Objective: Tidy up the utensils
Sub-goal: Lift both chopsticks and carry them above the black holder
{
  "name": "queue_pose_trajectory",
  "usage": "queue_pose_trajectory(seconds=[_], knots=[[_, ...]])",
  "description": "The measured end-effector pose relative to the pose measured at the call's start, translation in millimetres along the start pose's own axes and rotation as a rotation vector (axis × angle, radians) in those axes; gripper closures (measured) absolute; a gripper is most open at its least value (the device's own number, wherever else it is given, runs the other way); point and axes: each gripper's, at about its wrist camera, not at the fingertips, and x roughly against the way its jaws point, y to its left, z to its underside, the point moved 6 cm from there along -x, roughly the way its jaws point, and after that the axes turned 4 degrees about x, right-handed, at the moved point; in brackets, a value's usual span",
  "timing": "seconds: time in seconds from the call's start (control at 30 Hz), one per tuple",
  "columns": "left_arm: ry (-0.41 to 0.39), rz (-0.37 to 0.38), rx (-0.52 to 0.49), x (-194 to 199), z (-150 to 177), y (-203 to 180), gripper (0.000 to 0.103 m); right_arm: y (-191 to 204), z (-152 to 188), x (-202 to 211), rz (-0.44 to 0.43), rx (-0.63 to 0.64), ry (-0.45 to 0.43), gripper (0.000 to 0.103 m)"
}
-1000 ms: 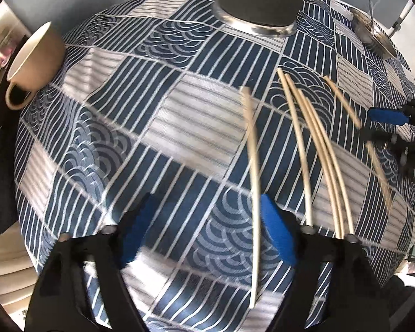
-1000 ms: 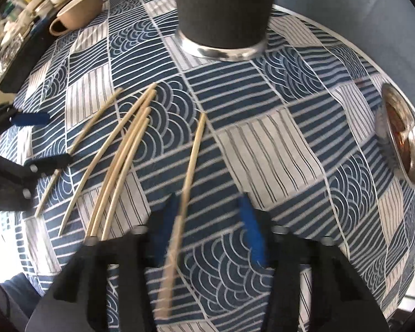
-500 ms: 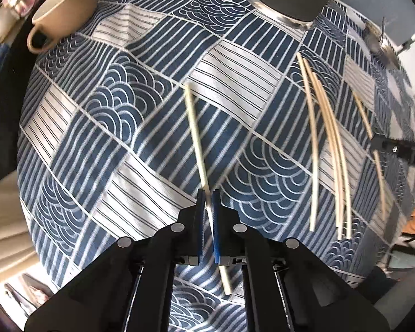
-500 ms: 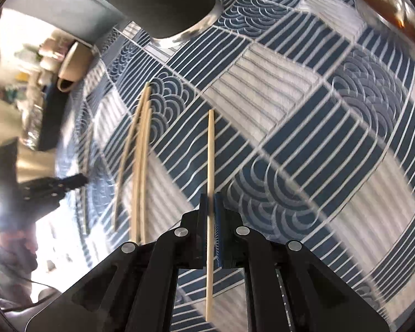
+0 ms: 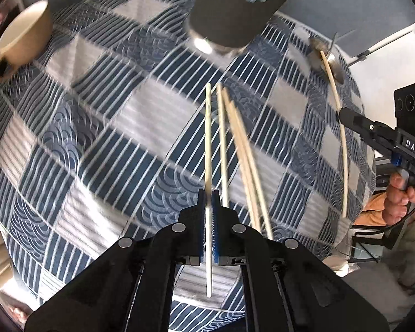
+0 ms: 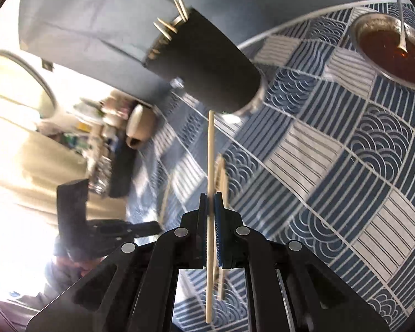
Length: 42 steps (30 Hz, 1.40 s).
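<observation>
My left gripper [image 5: 207, 193] is shut on a pale wooden chopstick [image 5: 208, 138], lifted off the blue patterned tablecloth [image 5: 96, 152]. Three more chopsticks [image 5: 240, 152] lie on the cloth just right of it. My right gripper [image 6: 210, 197] is shut on another chopstick [image 6: 210, 152], held above the cloth and pointing at the black utensil holder [image 6: 207, 61], which has several chopstick tips sticking out of its mouth. In the left wrist view the right gripper [image 5: 343, 116] shows at the right with its chopstick [image 5: 341, 138], and the holder [image 5: 235, 8] stands at the far side.
A beige cup [image 5: 22, 38] sits at the table's far left edge. A metal bowl of brown sauce [image 6: 390, 49] with a spoon in it stands at the far right. A person's hand [image 5: 401, 196] holds the right gripper's handle. Cluttered shelves lie beyond the table.
Both grippers shut on a chopstick each and lifted them off the cloth. The right gripper rolled and tilted up toward the black holder.
</observation>
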Motion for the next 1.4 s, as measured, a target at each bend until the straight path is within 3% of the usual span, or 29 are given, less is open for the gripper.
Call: queue_pose_trajectory(seconds=[0.17,0.27,0.47,0.7,0.8,1.03,1.17,1.4], knots=[[-0.082,0.038,-0.007,27.4,-34.3,-17.0,0.098,11.3,-23.9,19.1,-0.031,0.026,-0.047,0.098],[-0.135,0.023,-0.023,47.3,-58.6,-25.7,0.098,14.9,-44.1,25.5,-0.007,0.048,-0.077,0.098],[-0.250,-0.005,-0.052,93.6,-103.7,-39.1,0.098,21.4,-95.3,44.1,-0.010,0.049,-0.182,0.098],[-0.365,0.036,-0.066,133.0,-155.9,-57.1,0.098,42.9,-155.9,58.7,-0.027,0.083,-0.317,0.098],[-0.404,0.079,-0.083,139.0,-178.7,-67.9,0.098,51.6,-177.1,55.4,-0.030,0.092,-0.342,0.098],[-0.464,0.054,-0.096,135.9,-222.2,-72.8,0.098,59.8,-207.9,33.6,0.002,0.129,-0.347,0.098],[-0.460,0.083,-0.087,126.7,-236.7,-69.2,0.098,54.5,-224.1,19.2,0.049,0.145,-0.319,0.098],[-0.448,0.065,-0.086,109.5,-254.4,-64.1,0.098,49.9,-241.7,6.2,0.091,0.153,-0.349,0.098]])
